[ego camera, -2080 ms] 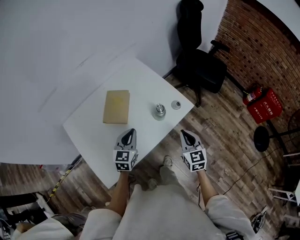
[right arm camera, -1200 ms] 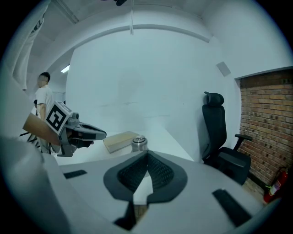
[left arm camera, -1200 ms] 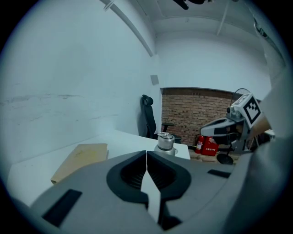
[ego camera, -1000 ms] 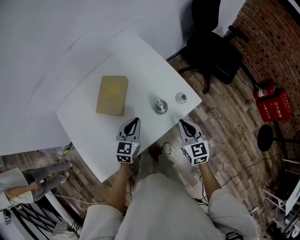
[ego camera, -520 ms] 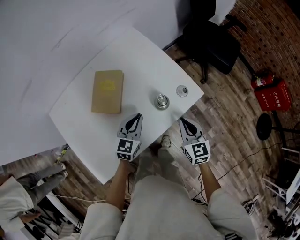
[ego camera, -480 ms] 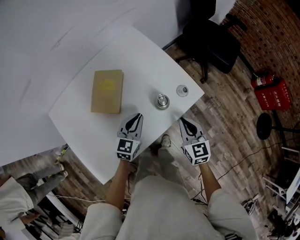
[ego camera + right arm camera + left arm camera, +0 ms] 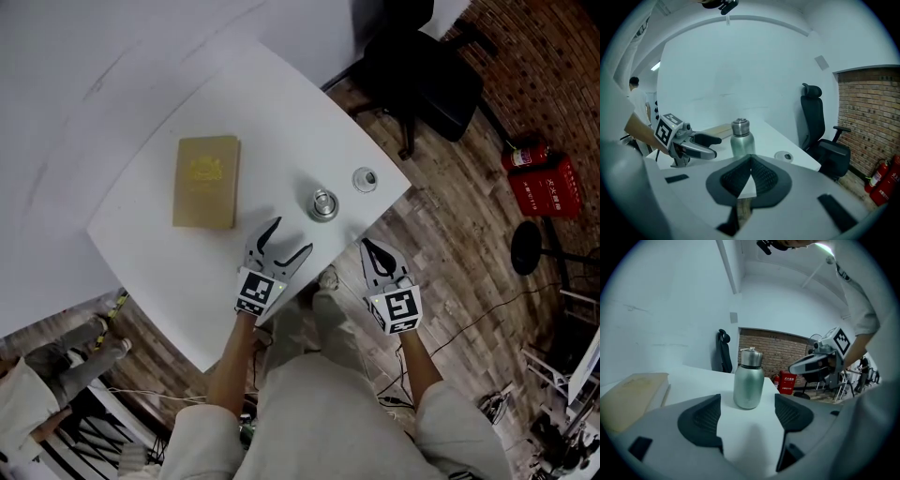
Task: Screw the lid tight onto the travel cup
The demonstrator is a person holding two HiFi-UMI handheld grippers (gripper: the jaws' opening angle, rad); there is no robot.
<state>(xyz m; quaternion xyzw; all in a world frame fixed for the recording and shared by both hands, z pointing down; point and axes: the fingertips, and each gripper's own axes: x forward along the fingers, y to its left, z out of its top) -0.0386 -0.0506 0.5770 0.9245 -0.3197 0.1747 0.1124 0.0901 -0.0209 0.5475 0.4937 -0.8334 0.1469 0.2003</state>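
Risk at this moment centres on the steel travel cup (image 7: 323,203), which stands upright on the white table (image 7: 159,244) straight ahead of the left gripper (image 7: 291,239), in line with the gap between its jaws but not yet inside it. That gripper's jaws have just been opening and now stand wide, holding nothing. If it comes in off-centre, one jaw could strike the smooth rounded body and tip the cup or slide it toward the nearby table edge. A loose hold could also let the cup spin once the lid is turned. The right gripper (image 7: 367,246) is fully closed and empty. Ahead of it and slightly to its right lies a small round piece, probably the lid (image 7: 365,179), close to the table edge. Closed jaws nudging it could push it off, and a tilted lid might cross the threads.
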